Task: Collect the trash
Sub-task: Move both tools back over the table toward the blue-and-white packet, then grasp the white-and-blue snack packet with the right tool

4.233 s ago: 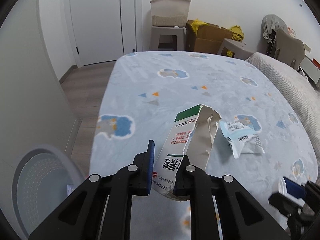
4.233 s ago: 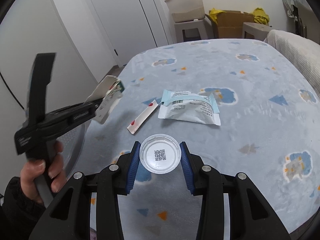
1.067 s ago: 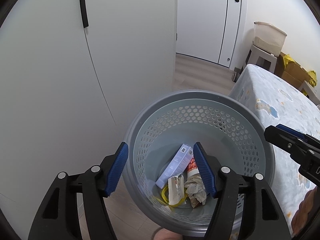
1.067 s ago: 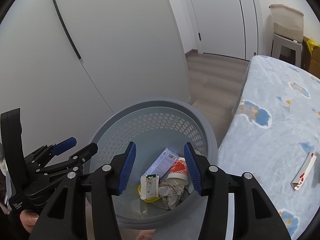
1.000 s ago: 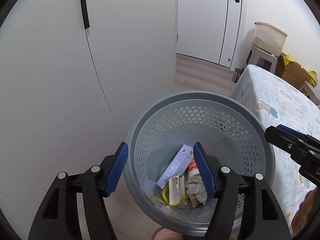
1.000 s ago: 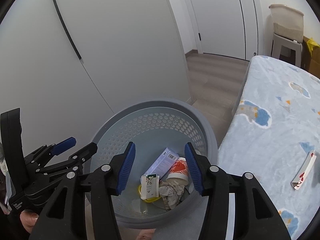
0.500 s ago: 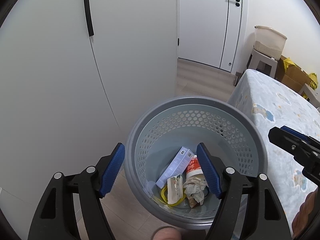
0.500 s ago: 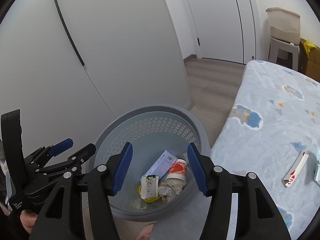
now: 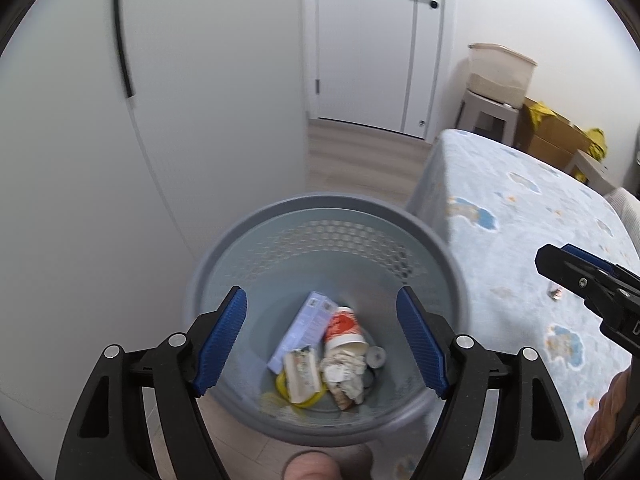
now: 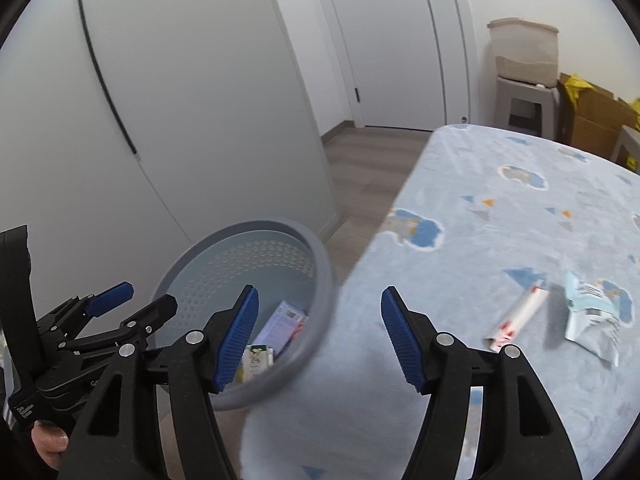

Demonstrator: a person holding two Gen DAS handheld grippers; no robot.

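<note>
Trash fills the bottom of the grey perforated bin (image 9: 324, 240) just below my left gripper (image 9: 322, 344): a pale blue box (image 9: 304, 328) leaning on its end, a red-and-white paper cup (image 9: 344, 326) on its side, a torn carton (image 9: 302, 372) over something yellow, crumpled paper (image 9: 344, 372) and a small clear lid (image 9: 376, 358). My left jaws stand wide apart, with nothing between the blue pads (image 9: 224, 336), and they have just been opening further. My right gripper (image 10: 318, 336) is also spread and empty, its jaws likewise just widening; it hangs over the gap where the bin's rim meets the edge of the bed (image 10: 500, 240). From the right wrist view I see the left gripper low at the left, a hand (image 10: 50, 442) on its handle.

Farther out on the patterned bed cover lie two pieces not yet collected: a thin red-and-white sachet (image 10: 518, 316) and, just beyond it, a torn white-and-blue wrapper (image 10: 592, 320). Past the bed stand a stool with a plastic tub (image 10: 524, 52) on it, cardboard boxes (image 10: 596, 124) and a white door (image 9: 376, 44).

Compared with four seconds ago, the carton I held on the left and the lid I held on the right now lie in the bin, and the right view has swung from the bin toward the bed.
</note>
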